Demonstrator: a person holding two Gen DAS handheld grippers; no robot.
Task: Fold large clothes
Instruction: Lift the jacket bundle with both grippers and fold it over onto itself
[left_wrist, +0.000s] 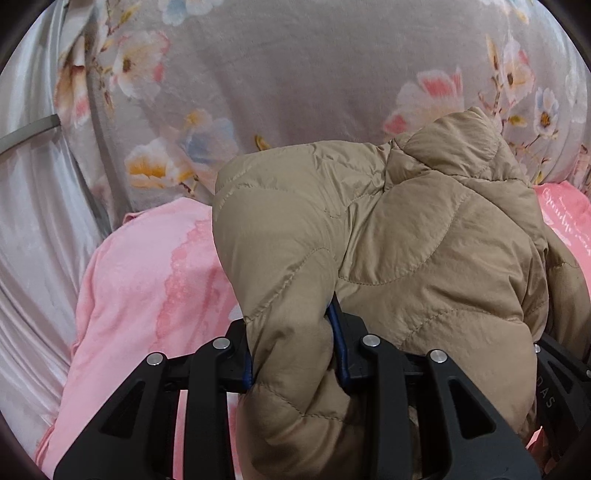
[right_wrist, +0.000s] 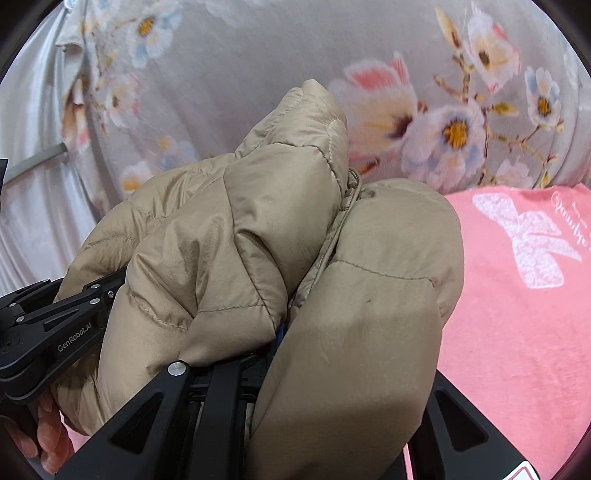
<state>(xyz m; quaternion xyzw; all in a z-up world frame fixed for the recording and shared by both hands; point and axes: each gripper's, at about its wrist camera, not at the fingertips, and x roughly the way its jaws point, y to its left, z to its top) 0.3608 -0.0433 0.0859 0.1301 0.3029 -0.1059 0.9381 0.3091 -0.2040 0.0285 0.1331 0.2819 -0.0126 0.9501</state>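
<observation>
A tan quilted puffer jacket (left_wrist: 388, 236) is bunched up and held above a pink garment. My left gripper (left_wrist: 295, 354) is shut on a thick fold of the jacket, its blue pads pressed into the fabric. The jacket also fills the right wrist view (right_wrist: 295, 240). My right gripper (right_wrist: 280, 343) is shut on another fold of it; its fingers are mostly buried under the fabric. The left gripper's black frame (right_wrist: 55, 325) shows at the left of the right wrist view, close beside the right one.
A pink garment (right_wrist: 517, 314) with a white bow print lies under the jacket, also in the left wrist view (left_wrist: 147, 295). Grey floral bedding (left_wrist: 295, 74) spreads behind. Pale satin fabric (left_wrist: 33, 221) hangs at the left. A hand (right_wrist: 44, 435) holds the left gripper.
</observation>
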